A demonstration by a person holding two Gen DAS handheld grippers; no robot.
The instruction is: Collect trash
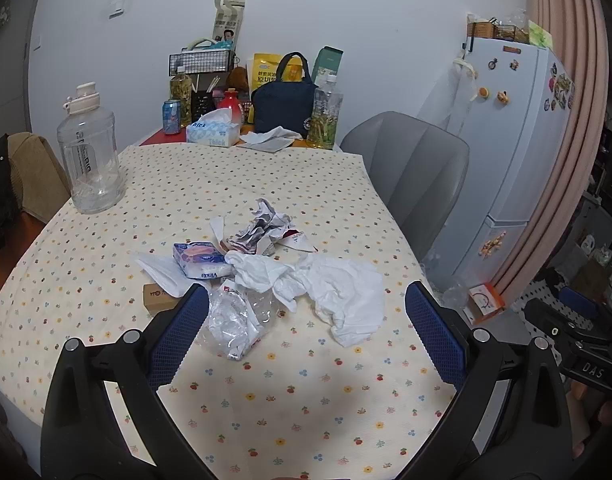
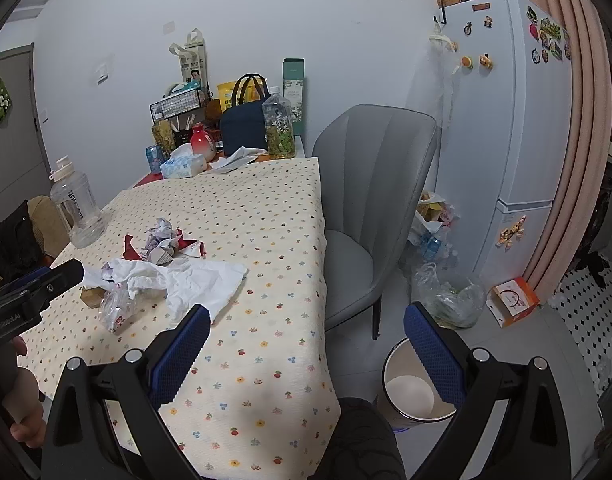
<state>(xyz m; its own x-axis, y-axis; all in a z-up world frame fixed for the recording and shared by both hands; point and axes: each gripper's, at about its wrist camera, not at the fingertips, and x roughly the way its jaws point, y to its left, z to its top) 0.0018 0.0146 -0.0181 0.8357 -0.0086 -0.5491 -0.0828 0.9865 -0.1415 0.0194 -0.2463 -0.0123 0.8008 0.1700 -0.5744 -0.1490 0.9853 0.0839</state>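
The worktop point(image 1: 306, 400) wears a matt, finely ribbed cloth printed with small fruits. On it lie crumpled white tissue paper point(image 1: 338, 288), a glossy clear plastic wrapper point(image 1: 233, 320) and a shiny plastic-wrapped tissue pack point(image 1: 201, 260) (lettered "Vinda"). The left claw point(image 1: 306, 320) has matt black plastic arms, blue textured pads point(image 1: 434, 332) and bright metal pins.

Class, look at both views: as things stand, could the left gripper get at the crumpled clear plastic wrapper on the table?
Probably yes. The left gripper is open, and the clear plastic wrapper lies just ahead by its left finger, with nothing on top of it. The white tissue lies beside it, not over it.
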